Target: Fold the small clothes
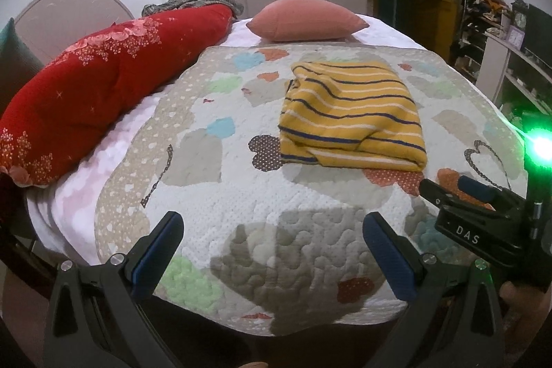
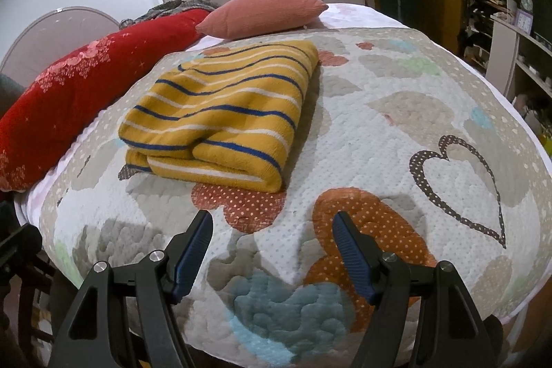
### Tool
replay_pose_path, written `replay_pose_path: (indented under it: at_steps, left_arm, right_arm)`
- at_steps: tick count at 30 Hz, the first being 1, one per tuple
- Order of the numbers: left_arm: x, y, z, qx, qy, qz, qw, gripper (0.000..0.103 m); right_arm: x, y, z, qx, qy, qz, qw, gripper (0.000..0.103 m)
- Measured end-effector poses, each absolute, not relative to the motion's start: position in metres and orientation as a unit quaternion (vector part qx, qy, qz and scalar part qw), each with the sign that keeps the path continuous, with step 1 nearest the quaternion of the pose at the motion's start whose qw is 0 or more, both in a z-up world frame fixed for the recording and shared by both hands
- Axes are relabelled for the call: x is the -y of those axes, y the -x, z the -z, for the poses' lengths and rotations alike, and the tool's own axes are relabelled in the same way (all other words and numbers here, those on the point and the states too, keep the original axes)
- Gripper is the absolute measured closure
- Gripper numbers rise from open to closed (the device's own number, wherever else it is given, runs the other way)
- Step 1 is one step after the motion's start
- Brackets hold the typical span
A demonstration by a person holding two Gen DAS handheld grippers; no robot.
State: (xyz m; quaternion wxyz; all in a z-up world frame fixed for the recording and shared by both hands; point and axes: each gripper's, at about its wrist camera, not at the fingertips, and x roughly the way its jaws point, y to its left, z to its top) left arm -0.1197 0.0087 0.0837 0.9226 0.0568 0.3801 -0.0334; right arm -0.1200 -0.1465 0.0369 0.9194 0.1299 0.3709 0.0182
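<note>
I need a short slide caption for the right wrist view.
Folded yellow striped garment lies on a patchwork quilt; the open right gripper hovers short of it.

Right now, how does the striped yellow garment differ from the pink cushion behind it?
The striped yellow garment is folded flat in layers, mustard with blue and white stripes; the pink cushion is plump and a plain salmon pink. The garment lies on the patchwork quilt, nearer the cameras; the cushion sits beyond the quilt's far edge on the white sheet. Both rest untouched on the bed.
</note>
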Motion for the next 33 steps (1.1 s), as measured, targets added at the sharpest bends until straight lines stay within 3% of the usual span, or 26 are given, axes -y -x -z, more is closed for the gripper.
replay_pose_path:
  at_steps: [33]
  left_arm:
    - [-0.017, 0.115, -0.072, -0.412, -0.017, 0.053, 0.91, 0.0]
  right_arm:
    - [0.137, 0.126, -0.042, -0.357, -0.099, -0.013, 0.929, 0.025]
